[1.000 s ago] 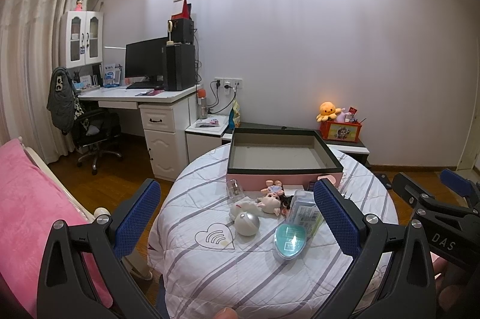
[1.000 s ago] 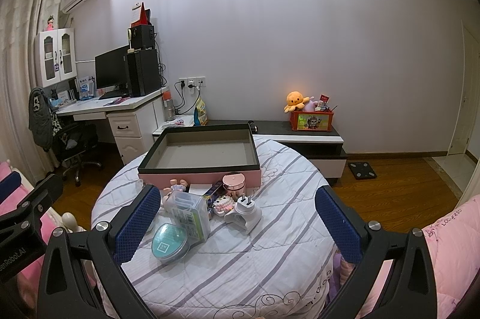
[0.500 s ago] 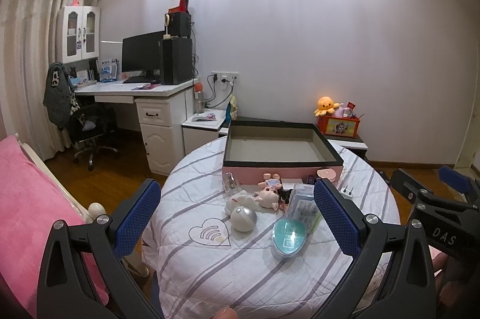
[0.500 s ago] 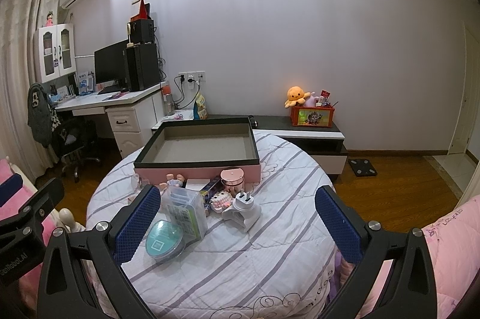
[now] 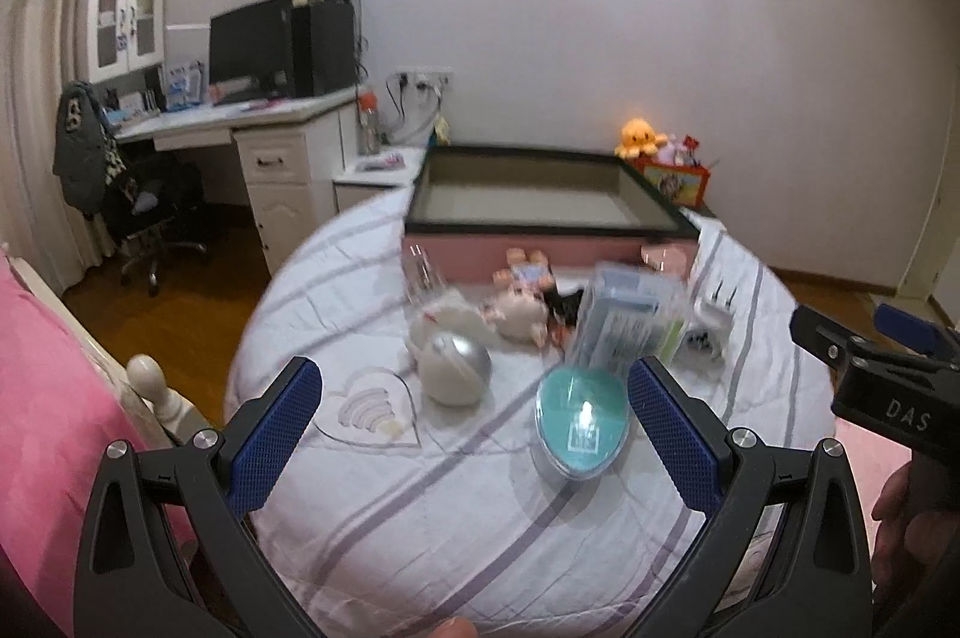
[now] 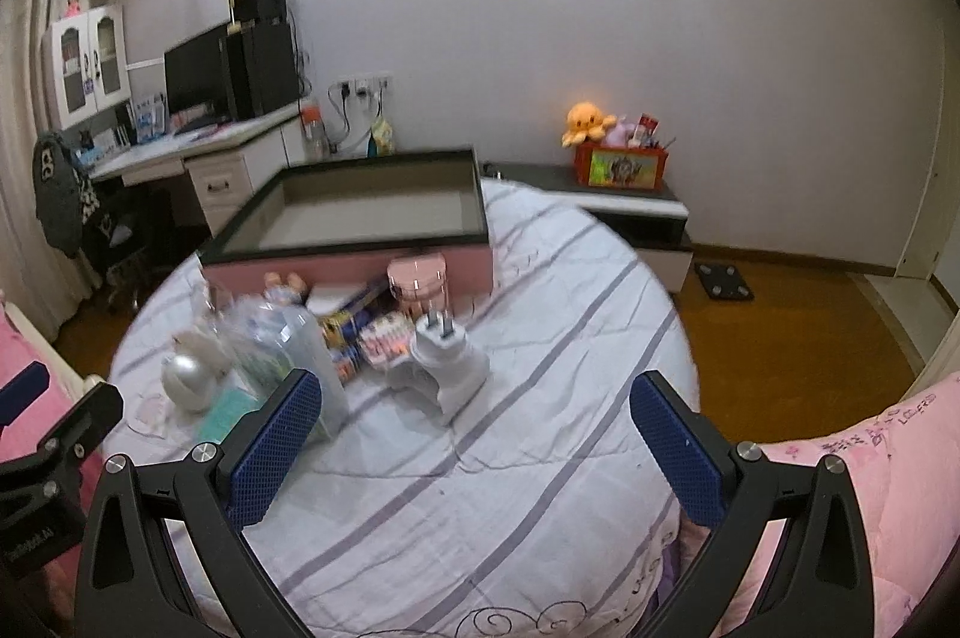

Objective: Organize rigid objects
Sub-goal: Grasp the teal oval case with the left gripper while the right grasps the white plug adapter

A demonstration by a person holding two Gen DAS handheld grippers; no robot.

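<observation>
Left wrist view: my left gripper (image 5: 474,428) hangs wide open, holding nothing, over the near edge of the round striped-cloth table (image 5: 384,524). The teal oval tin (image 5: 581,422) and silver ball (image 5: 454,370) sit between its fingers.

Right wrist view: my right gripper (image 6: 474,443) is also spread wide and empty. The white plug adapter (image 6: 447,359) sits mid-table, near the shallow pink box (image 6: 366,242) at the far edge.
</observation>
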